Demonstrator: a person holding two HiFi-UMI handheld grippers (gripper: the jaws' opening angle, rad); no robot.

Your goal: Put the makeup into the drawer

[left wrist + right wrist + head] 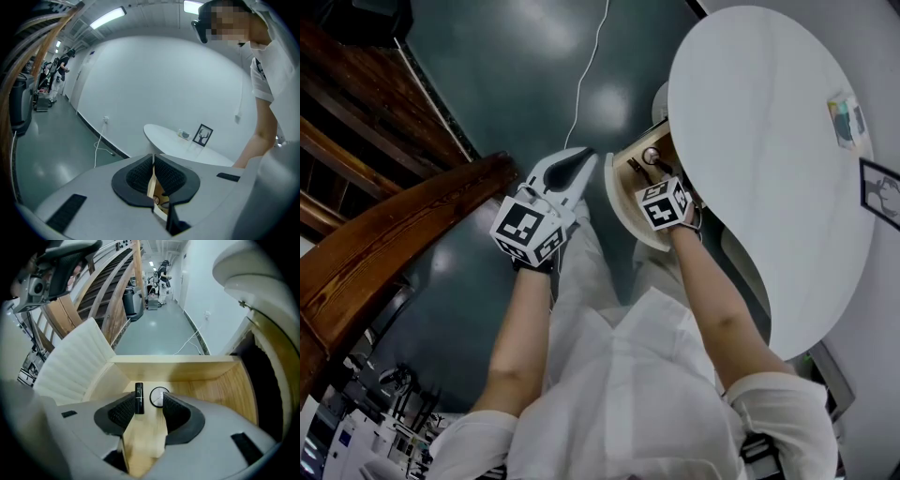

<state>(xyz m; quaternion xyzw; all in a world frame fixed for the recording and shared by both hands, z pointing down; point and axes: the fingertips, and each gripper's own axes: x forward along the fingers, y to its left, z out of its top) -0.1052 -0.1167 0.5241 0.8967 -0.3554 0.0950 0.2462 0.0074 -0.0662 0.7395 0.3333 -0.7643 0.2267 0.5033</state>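
The left gripper (153,174) has its jaws clamped on the drawer (173,367) rim, likely to keep it pulled out from under the tabletop (759,141). The right gripper (149,405) hangs above with its jaws apart and empty. The lipstick (138,399) and round compact (158,396) lie inside, near the drawer's far wall.

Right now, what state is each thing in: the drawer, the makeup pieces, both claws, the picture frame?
Drawer: pulled open.
Black tube: lying flat on the drawer floor, not gripped.
Round compact: lying flat beside the tube, not gripped.
Right claw: open, empty, above the drawer.
Left claw: shut, holding nothing.
Picture frame: upright on the white table.
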